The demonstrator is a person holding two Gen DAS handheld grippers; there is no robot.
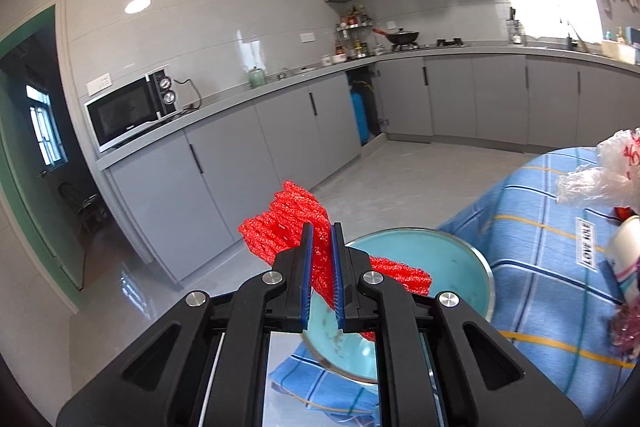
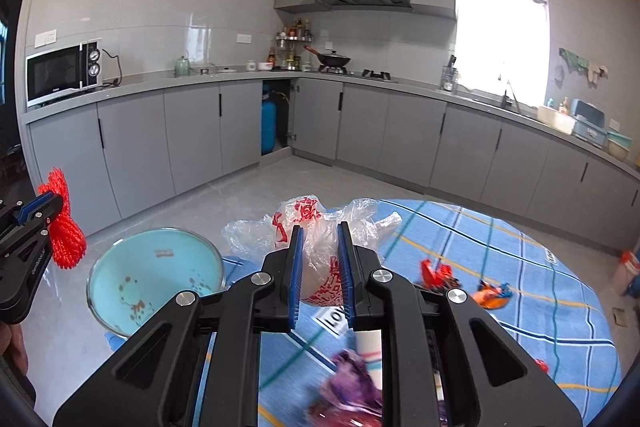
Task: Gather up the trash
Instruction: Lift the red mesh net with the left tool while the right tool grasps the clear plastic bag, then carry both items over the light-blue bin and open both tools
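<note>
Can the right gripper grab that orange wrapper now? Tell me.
Probably not yet. The right gripper is shut on the clear plastic bag, so its jaws are taken. The orange wrapper lies uncovered on the blue tablecloth, off to its right.

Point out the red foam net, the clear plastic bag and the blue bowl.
red foam net (image 1: 288, 223): left wrist view, bunched upper part beyond the fingers.
clear plastic bag (image 2: 320, 251): right wrist view, crumpled middle between the fingers.
blue bowl (image 2: 160, 275): right wrist view, stained inner surface.

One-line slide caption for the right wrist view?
Right gripper jaws clamp a crumpled clear plastic bag with red print above the blue plaid tablecloth.
</note>
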